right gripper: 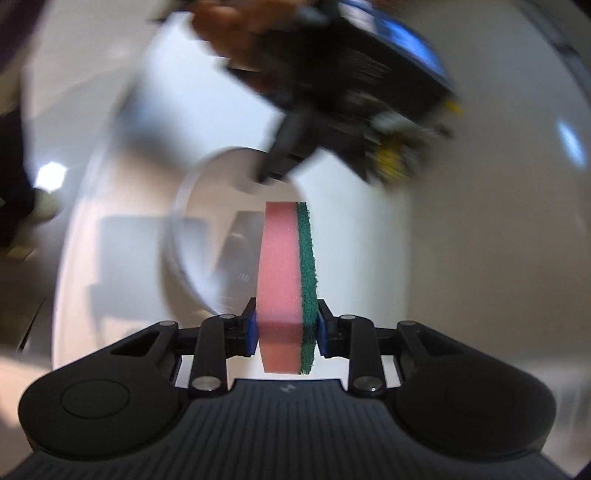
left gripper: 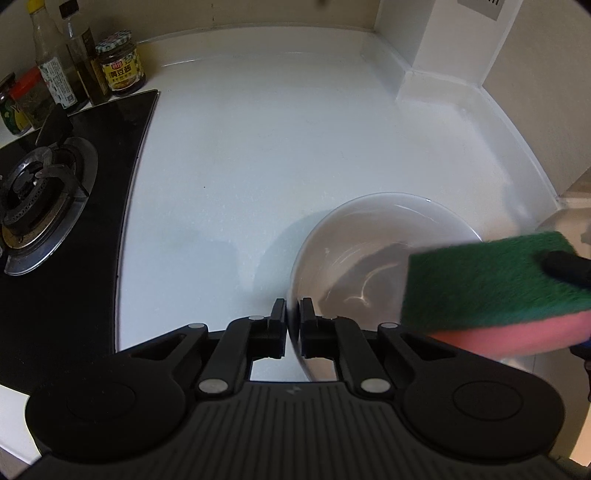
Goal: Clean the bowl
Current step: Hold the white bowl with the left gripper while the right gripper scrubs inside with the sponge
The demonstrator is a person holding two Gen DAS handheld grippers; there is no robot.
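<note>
A white bowl [left gripper: 369, 236] stands on the white counter, right of the middle in the left wrist view. My left gripper [left gripper: 293, 306] is shut on the bowl's near-left rim, one finger outside and one inside. A sponge [left gripper: 491, 284], green scouring face up and pink foam beneath, hovers over the bowl's right side. In the right wrist view my right gripper [right gripper: 285, 319] is shut on that sponge [right gripper: 284, 266], held on edge. Beyond it lies the blurred bowl [right gripper: 207, 221] with my left gripper [right gripper: 273, 166] on its rim.
A black gas hob [left gripper: 74, 206] with a burner fills the left side. Several sauce bottles and jars [left gripper: 88, 62] stand behind it by the wall. The white counter [left gripper: 258, 129] runs to a raised wall edge at the back and right. A person's hand [right gripper: 225, 26] holds the left gripper.
</note>
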